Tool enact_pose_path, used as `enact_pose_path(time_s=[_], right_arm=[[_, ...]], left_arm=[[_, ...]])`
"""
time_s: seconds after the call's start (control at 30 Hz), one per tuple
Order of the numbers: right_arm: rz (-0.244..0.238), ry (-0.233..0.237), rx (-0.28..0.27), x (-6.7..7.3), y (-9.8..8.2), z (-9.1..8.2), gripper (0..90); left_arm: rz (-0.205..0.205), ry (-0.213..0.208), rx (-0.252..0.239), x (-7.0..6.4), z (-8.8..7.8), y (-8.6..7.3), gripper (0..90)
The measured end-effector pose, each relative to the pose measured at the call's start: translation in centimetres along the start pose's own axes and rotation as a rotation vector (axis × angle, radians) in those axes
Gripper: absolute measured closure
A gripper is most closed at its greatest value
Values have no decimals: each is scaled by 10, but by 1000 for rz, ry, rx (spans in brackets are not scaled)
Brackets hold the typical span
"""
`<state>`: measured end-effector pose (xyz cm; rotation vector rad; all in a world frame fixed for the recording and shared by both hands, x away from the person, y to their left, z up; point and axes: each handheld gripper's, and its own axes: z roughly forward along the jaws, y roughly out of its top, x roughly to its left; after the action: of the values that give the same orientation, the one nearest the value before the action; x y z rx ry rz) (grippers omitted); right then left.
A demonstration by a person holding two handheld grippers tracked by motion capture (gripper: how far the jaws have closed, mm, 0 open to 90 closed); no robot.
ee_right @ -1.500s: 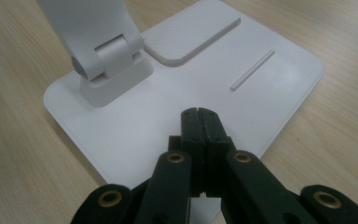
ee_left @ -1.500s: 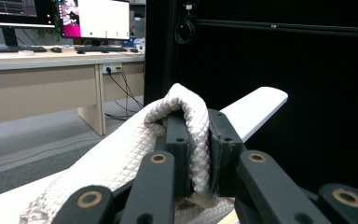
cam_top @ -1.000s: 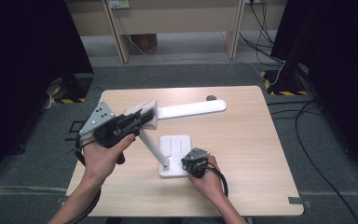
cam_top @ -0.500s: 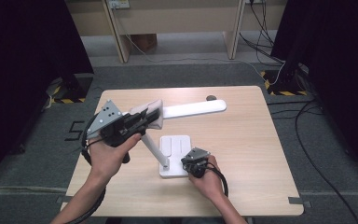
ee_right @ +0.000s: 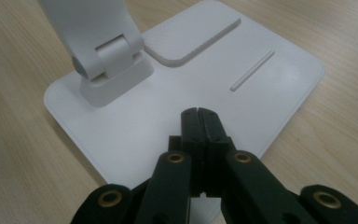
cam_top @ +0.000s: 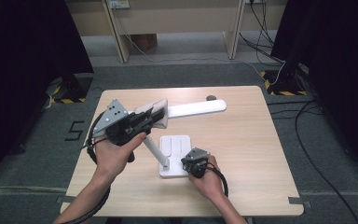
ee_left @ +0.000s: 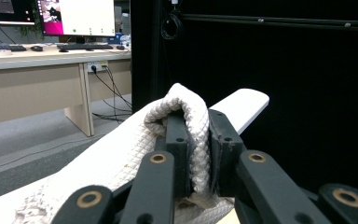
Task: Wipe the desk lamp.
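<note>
Two grippers are at work on one white desk lamp (cam_top: 175, 154) standing on a light wooden table (cam_top: 261, 154). Taking the lamp's flat base (cam_top: 177, 147) as reference: the right gripper (cam_top: 193, 163) sits at the base's near right corner, jaws pressed together with nothing between them, the tips resting on the base plate (ee_right: 242, 93) in the right gripper view; the hinge (ee_right: 107, 65) of the lamp's stem rises just beyond and to the left of those tips. The left gripper (cam_top: 156, 116) is raised above and to the left of the base, pinching a white quilted cloth (cam_top: 161, 114); the left gripper view shows the cloth (ee_left: 186, 135) folded over and clamped between the jaws. The cloth lies against the lamp's long white head (cam_top: 196, 108), which extends rightward beyond the base, above its far side. The slanted stem (cam_top: 154, 150) joins base to head. A small dark round object (cam_top: 210, 98) sits on the table behind the head.
</note>
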<state>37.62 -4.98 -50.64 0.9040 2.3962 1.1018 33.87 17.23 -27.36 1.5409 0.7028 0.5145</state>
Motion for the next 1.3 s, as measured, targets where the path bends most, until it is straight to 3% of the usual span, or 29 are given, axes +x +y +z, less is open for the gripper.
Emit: enact_pose_path(time_s=[1.3], right_arm=[[6,7,-6,-1,-1,0,900]], left_arm=[[24,-36,20,-17,29,4,803]])
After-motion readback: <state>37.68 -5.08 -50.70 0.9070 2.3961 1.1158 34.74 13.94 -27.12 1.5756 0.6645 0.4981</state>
